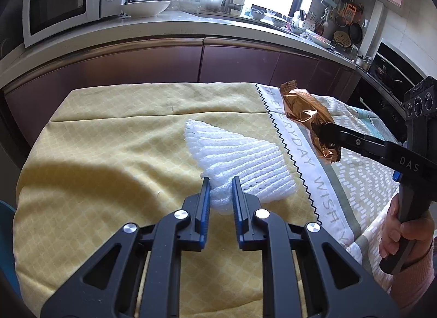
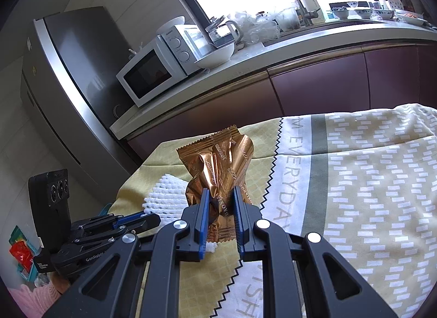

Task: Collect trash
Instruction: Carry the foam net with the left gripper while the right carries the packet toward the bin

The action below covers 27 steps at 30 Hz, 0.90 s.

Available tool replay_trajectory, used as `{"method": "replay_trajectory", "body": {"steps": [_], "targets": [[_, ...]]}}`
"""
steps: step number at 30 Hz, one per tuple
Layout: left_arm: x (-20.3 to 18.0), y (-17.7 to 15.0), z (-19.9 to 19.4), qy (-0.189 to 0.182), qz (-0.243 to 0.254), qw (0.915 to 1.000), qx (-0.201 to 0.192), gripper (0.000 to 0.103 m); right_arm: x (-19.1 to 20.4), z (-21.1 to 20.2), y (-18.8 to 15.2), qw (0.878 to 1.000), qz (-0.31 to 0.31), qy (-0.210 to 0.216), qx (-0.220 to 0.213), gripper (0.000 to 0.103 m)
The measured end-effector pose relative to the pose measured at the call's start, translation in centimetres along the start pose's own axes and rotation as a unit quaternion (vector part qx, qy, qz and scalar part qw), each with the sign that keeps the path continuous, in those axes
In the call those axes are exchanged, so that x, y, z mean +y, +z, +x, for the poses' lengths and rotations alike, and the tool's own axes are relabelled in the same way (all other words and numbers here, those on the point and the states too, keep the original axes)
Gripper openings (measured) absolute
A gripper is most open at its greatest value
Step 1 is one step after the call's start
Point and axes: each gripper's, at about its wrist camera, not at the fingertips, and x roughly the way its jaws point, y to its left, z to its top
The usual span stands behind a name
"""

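Left wrist view: left gripper point(image 1: 221, 192) closed on the near end of a white foam net point(image 1: 240, 159), blue pads pinching it from both sides. Rest of the net spread out on the yellow part of the cloth point(image 1: 109, 132), about the middle of the covered tabletop. Farther right, right gripper point(image 1: 327, 133) closed on a shiny brown wrapper point(image 1: 303, 107), near the zigzag line on the cloth and toward the far edge of the tabletop. A hand point(image 1: 401, 230) around that gripper's handle at the right edge. Right wrist view: right gripper point(image 2: 220, 208) shut tight on the crumpled brown wrapper point(image 2: 218, 159), wrapper sticking up past the pads. White foam net point(image 2: 166, 195) just left of it, with the left gripper point(image 2: 142, 218) on its end. Behind the tabletop, a microwave point(image 2: 153, 74) and a white bowl point(image 2: 215, 55) on the kitchen counter.
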Motion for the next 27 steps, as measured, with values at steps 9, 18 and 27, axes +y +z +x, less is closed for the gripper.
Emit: {"method": "replay_trajectory", "body": {"steps": [9, 18, 27], "targets": [[2.9, -1.6, -2.8, 0.0, -0.025, 0.9996, -0.01, 0.016, 1.6, 0.1, -1.0, 1.0, -0.003, 0.018, 0.005, 0.015], [5.5, -3.8, -6.4, 0.008, -0.038, 0.9989, -0.026, 0.016, 3.3, 0.3, -2.2, 0.999, -0.005, 0.034, 0.011, 0.015], [7.0, -5.6, -9.1, 0.013, -0.053, 0.9977, -0.039, 0.016, 5.0, 0.4, -3.1, 0.999, -0.013, 0.047, 0.015, 0.016]]}}
